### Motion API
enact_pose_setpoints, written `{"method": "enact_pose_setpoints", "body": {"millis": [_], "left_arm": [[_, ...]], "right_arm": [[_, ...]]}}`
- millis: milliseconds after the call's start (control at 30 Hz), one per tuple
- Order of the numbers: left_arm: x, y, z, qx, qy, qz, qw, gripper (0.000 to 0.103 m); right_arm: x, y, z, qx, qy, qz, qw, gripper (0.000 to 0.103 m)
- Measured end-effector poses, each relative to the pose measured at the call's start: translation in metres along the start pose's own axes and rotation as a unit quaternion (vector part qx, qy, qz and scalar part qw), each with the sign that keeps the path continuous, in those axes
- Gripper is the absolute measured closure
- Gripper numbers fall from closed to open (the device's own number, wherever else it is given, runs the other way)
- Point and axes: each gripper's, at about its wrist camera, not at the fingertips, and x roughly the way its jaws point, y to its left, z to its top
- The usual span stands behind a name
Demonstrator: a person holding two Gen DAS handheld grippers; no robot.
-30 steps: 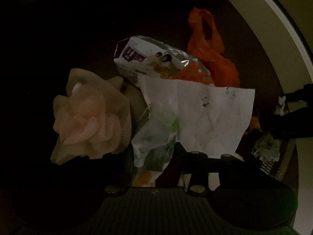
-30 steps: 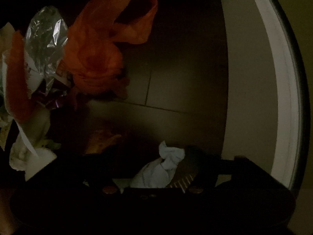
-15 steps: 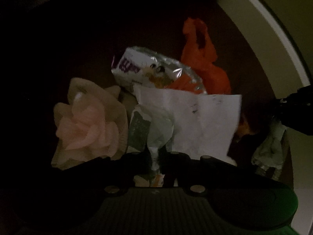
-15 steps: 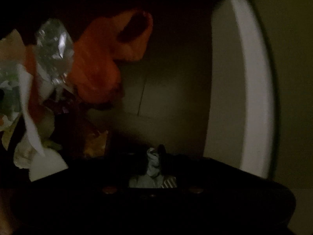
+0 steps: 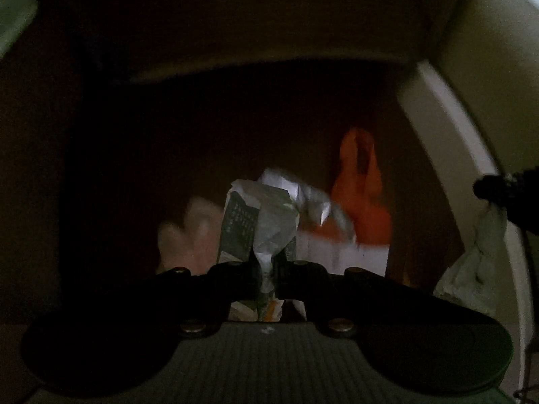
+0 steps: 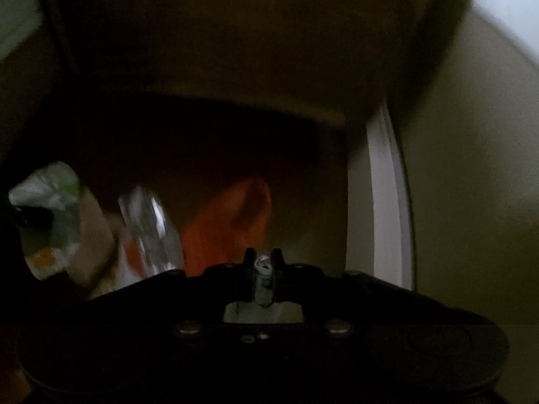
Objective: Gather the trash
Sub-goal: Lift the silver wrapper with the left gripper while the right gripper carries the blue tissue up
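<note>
Lift-off step: left gripper [image 5: 268, 269] clenched on a wrapper [image 5: 259, 222], right gripper [image 6: 263, 264] on a tissue [image 6: 263, 266]. Next: carry both to a bin, unseen here.

The left tool [image 5: 267, 277] is matte black, dim in the low light. Two stubby black fingers [image 5: 232, 271] sit on a broad black crossbar that widens into rounded lobes on either side. Round silvery screw heads [image 5: 193, 326] dot the bar, two near the fingers and two lower down. Below them lies a grey-green ribbed plate [image 5: 266, 363] with fine parallel grooves and a small pale mark at its top edge. The right tool [image 6: 262, 262] has the same black build, with narrow upright fingertips [image 6: 249, 256], round silvery screw heads [image 6: 337, 328] and two small round marks at the middle of its body.
</note>
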Motion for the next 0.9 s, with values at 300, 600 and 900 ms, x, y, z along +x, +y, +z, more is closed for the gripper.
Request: {"method": "enact_pose_setpoints", "body": {"millis": [300, 600, 900], "left_arm": [[-0.103, 0.018, 0.080, -0.015, -0.104, -0.045, 0.9935, 0.097], [-0.215, 0.015, 0.113, -0.017, -0.186, -0.044, 0.9814, 0.097], [-0.318, 0.023, 0.151, -0.009, -0.292, -0.058, 0.9545, 0.097]], "right_arm": [[-0.094, -0.021, 0.092, -0.005, -0.191, 0.075, 0.979, 0.096], [-0.191, -0.020, 0.139, -0.030, -0.325, 0.090, 0.941, 0.097], [-0.295, -0.024, 0.192, -0.059, -0.451, 0.063, 0.888, 0.097]]}}
